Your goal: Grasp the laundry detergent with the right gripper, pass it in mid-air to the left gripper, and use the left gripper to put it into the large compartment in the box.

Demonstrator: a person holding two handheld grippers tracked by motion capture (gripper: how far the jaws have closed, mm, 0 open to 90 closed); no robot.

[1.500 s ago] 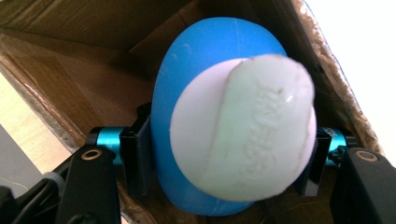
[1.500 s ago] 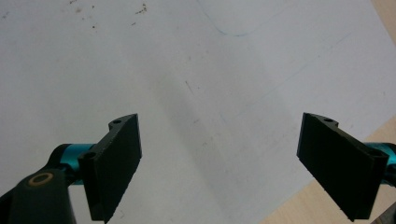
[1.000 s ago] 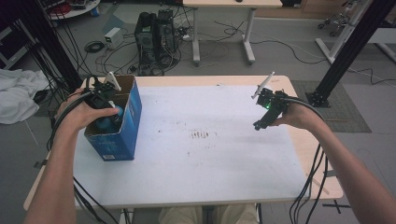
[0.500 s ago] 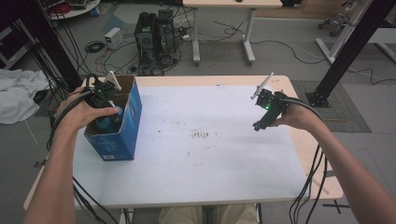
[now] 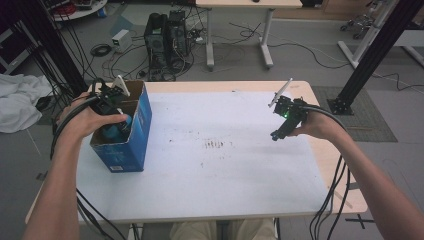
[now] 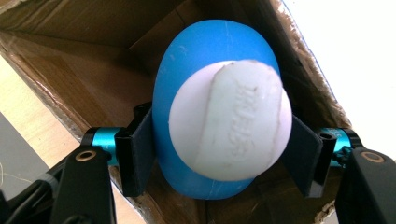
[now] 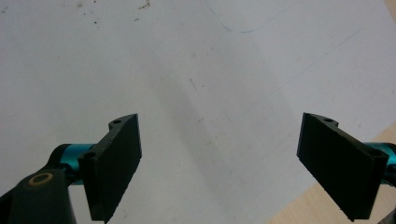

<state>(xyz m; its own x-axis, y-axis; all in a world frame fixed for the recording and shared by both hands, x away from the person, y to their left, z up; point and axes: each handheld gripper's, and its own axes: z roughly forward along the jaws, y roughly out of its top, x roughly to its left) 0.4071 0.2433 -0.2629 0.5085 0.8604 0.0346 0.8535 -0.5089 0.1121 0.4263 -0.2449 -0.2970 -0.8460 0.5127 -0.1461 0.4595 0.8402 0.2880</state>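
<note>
Blue and white, the ball [image 6: 219,126] sits between the jaws of the left tool [image 6: 219,158] inside the cardboard box [image 5: 137,127] at the left side of the worktop [image 5: 215,185]. Over the last second those jaws have eased apart a little and then held; the left gripper view shows the pads flanking the ball closely, and I cannot tell whether they press on it or have just let go. My reading is that the ball has been set in the box and the grip is being released, so the placing step looks nearly complete. In the high view the left hand [image 5: 92,120] is bent over the box's open top, the tool pointing down into it, forearm running up from the near edge. The right tool [image 5: 276,135] hangs above the bare right side of the worktop, well apart from the box, its jaws spread wide on nothing, angled downward.
</note>
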